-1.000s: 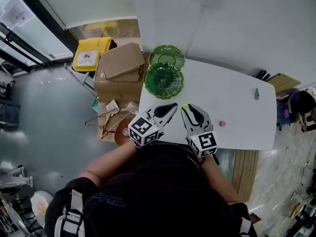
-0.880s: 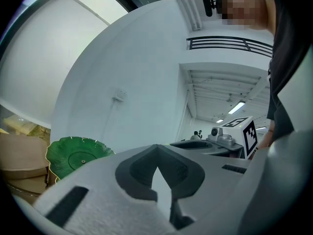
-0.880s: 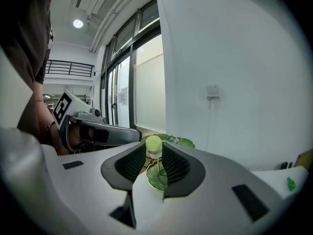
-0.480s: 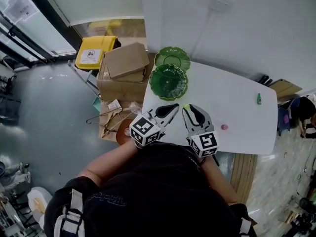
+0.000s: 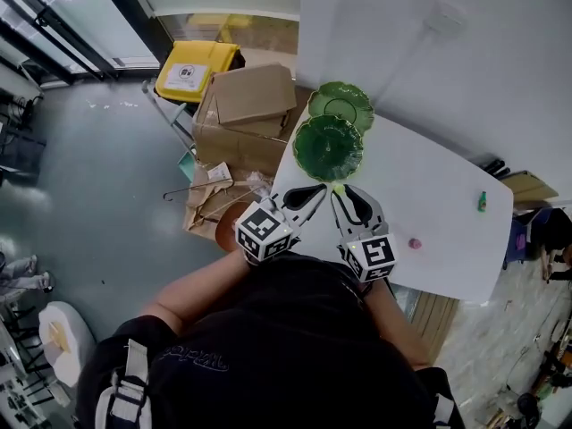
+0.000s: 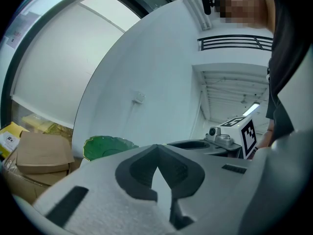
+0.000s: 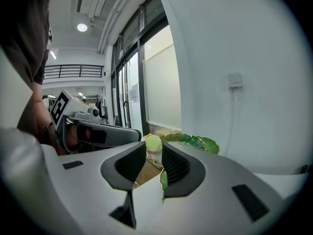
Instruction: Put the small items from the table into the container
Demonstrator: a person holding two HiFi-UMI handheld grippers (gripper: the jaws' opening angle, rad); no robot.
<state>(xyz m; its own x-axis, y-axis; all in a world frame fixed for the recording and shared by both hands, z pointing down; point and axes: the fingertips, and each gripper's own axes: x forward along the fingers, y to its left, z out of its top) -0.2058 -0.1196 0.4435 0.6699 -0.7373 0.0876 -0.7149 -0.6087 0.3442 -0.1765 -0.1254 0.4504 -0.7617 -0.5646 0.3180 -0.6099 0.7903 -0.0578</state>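
Fingers of the right gripper (image 5: 341,193) pinch a small yellow-capped bottle (image 7: 153,144) at their tips, aimed at the nearer green dish (image 5: 328,147) at twelve o'clock, likely for dropping in, while the left gripper (image 5: 315,191) sits closed, empty.

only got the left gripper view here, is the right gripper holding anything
Observer: Yes, the right gripper is shut on a small item with a yellow-green top.
Operator: anything else loose out there
Observer: A small pink item and a small green bottle lie on the table, right of the grippers in the head view.
Operator: i only see one green dish
Observer: There are two: a nearer green dish and a second green dish behind it.
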